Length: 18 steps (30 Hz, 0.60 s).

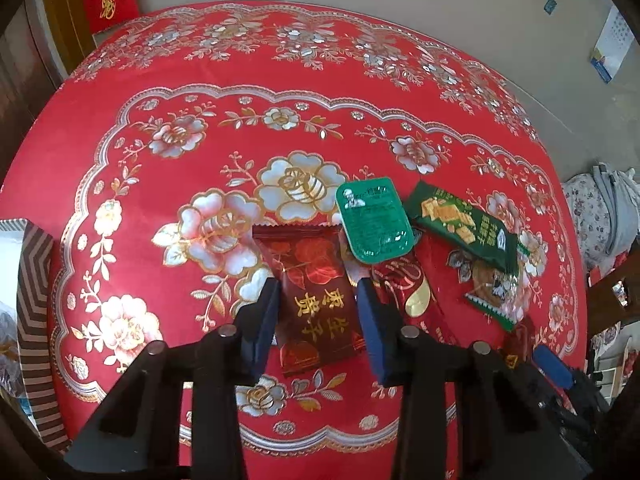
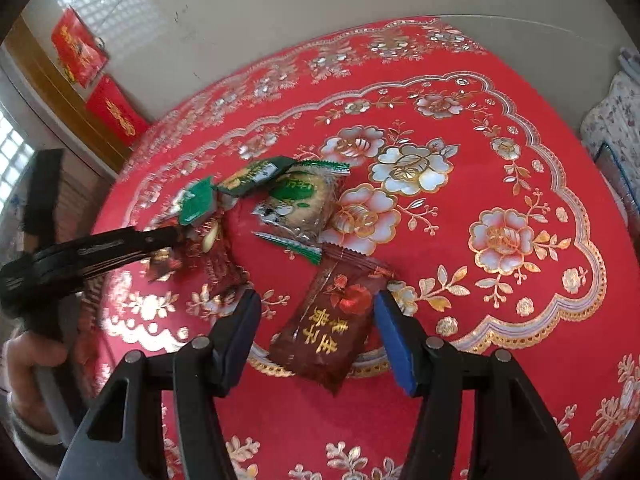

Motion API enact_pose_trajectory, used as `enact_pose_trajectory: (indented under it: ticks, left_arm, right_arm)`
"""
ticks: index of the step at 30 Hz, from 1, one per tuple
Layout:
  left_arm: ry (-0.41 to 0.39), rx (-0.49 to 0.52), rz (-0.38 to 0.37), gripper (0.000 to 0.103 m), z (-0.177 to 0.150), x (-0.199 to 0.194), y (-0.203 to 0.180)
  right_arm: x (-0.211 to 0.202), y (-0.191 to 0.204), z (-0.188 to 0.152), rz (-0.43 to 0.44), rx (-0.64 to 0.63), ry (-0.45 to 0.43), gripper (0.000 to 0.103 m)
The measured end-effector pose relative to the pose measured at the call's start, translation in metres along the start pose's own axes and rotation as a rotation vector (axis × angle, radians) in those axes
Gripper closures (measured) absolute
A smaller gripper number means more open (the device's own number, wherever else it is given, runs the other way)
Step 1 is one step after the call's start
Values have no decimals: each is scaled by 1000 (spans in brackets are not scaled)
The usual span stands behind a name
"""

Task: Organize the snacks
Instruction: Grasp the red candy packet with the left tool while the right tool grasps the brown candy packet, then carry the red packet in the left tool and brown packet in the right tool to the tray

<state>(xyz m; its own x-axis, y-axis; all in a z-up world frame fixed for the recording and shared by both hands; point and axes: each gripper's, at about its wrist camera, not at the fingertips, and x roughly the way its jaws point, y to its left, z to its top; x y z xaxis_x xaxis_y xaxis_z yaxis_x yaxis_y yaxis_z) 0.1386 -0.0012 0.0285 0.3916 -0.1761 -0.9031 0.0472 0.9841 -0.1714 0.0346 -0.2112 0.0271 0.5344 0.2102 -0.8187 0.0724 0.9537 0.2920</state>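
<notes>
A round table under a glossy red cloth embossed with silver-and-gold flowers carries a small heap of snacks.

In the left wrist view, the left gripper, with black plastic arms and blue rubbery pads, has a dark red crinkled foil packet with gold characters between its fingers. The left pad meets the packet's edge and the right pad stands at its other edge, so the jaws look closed on it, though the contact on the right is hard to judge. At one o'clock from this packet lies a green, rounded-square plastic tub with a printed foil lid, tilted on a long red-and-gold wrapper. At two o'clock lies a dark green glossy pouch printed with crackers, and below that a clear-windowed green-edged biscuit wrapper. A striped brown-and-cream box stands at the nine o'clock rim.

In the right wrist view, the right gripper straddles a second dark red foil packet with gold characters lying flat on the cloth. Its jaws are apart, with a gap on the left side. A hand grips the other tool's handle at eight o'clock.
</notes>
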Motion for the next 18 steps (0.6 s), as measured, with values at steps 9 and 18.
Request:
enact_pose_trajectory:
  ticks: [9, 18]
  left_arm:
    - [4, 11, -7, 62, -13, -10, 8]
    - [-6, 36, -30, 62, -38, -27, 8]
  right_arm:
    - [7, 13, -12, -77, -123, 13, 62]
    - [-23, 10, -25, 33, -96, -30, 66]
